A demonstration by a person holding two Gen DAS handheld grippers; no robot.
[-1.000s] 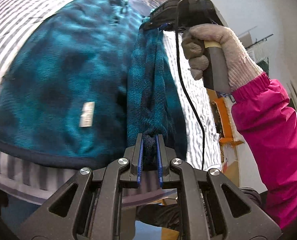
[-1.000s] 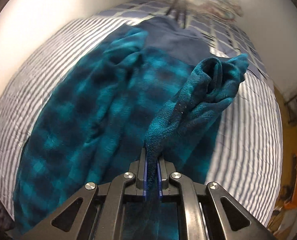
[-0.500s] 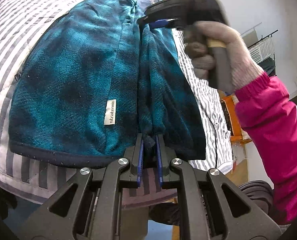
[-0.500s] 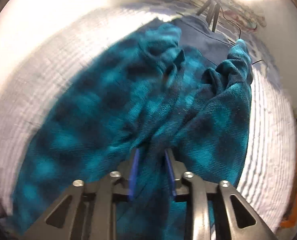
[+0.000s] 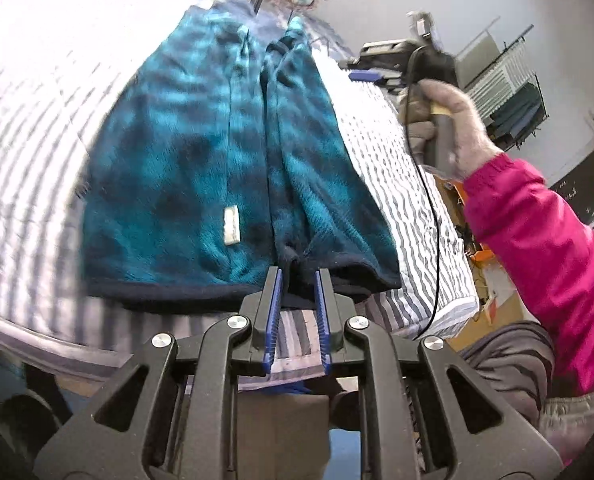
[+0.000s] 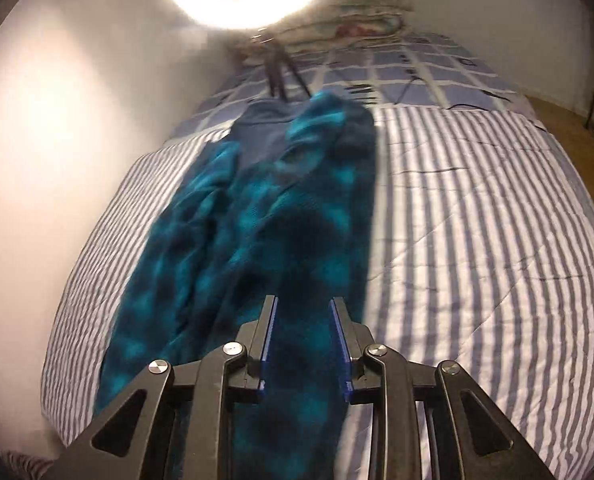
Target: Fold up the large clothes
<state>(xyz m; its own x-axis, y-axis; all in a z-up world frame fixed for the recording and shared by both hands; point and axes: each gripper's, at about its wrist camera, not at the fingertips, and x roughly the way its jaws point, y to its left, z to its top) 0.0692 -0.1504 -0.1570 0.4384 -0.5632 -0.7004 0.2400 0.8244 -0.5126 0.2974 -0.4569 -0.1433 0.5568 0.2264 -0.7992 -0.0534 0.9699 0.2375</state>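
**Side fold laid down, both grippers letting go**

The teal-and-navy plaid fleece garment (image 5: 233, 152) lies lengthwise on the grey-and-white striped bed quilt (image 6: 477, 240), running straight ahead of both your grippers. Its right-hand panel looks turned in over the middle, so the piece reads as a long, narrow strip with a dark navy hem band nearest you and a small white label (image 5: 231, 225) just ahead and left of your left gripper.

Your left gripper (image 5: 298, 276) sits at that hem. Its jaws are opening; the blue pads stand slightly apart with a bunched bit of hem between them, no longer visibly squeezed. Your right gripper (image 6: 304, 312) hovers above the near part of the strip, jaws parted with nothing pinched, only fleece beneath. From the left view, your gloved right hand (image 5: 441, 120) holds it up and off to the right of the garment.

By my reading, the lengthwise fold is finishing. Next, free the left pads from the hem fully, then take fresh grips on the near hem corners so you can carry that end toward the far end by the tripod (image 6: 277, 68). Check the left edge lies flat first.
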